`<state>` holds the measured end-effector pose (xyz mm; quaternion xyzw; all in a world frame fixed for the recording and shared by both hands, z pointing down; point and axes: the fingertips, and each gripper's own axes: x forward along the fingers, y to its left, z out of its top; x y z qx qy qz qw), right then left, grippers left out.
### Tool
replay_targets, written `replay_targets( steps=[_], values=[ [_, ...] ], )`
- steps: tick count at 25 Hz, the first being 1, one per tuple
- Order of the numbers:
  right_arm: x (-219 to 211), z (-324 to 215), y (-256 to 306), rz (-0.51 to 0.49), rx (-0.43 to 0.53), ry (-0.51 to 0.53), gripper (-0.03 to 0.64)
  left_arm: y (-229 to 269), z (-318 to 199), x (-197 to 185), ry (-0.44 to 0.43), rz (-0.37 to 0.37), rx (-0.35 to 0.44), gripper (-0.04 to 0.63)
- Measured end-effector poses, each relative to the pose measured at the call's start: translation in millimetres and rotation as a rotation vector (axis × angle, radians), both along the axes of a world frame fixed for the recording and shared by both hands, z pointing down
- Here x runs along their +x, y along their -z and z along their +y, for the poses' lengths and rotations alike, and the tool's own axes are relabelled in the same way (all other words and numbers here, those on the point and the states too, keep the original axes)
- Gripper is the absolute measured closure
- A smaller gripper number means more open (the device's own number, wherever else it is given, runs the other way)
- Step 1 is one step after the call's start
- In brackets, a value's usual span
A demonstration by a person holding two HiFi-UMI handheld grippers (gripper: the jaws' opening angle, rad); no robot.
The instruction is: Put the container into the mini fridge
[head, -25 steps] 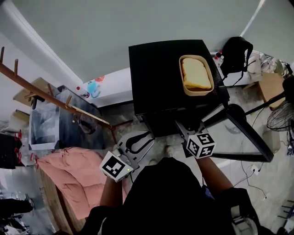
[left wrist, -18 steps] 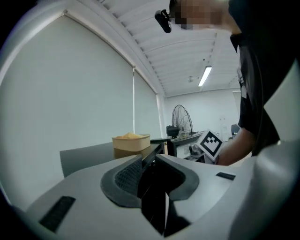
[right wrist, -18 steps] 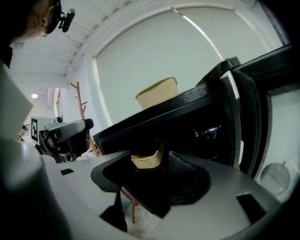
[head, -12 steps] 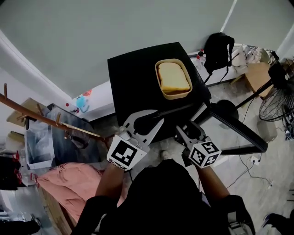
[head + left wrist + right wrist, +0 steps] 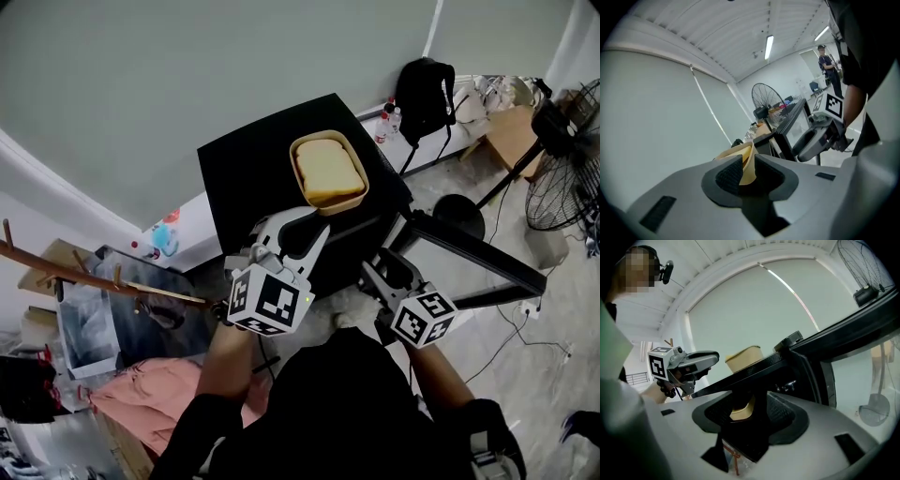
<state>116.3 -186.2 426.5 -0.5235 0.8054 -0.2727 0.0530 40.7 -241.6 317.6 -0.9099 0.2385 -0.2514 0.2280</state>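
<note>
On mini fridge (image 5: 244, 178) top, by front edge toward right corner: container (image 5: 328, 172), untouched. Left tool (image 5: 296, 228) just short, jaws just been closing, narrow gap, nothing in it. Right tool (image 5: 384, 264) apart, closing too, empty. Best: grip near rim squarely, keep level.

The fridge (image 5: 246, 173) stands open straight ahead of you. Its door (image 5: 473, 255) juts out on your right and bars that side. On top, the container (image 5: 328, 172) leaves room to its left.
</note>
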Motion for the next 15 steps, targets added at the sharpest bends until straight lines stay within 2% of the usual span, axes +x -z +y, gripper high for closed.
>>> replay_targets(
  steps=[6, 15],
  values=[
    [-1.4, -0.8, -0.3, -0.020, -0.003, 0.005, 0.376, -15.8, -16.3, 5.8, 0.008, -0.171, 0.071, 0.500],
    [2.1, -0.9, 1.6, -0.033, 0.003, 0.035, 0.381, -26.3, -21.3, 10.7, 0.022, -0.317, 0.143, 0.512]
  ],
)
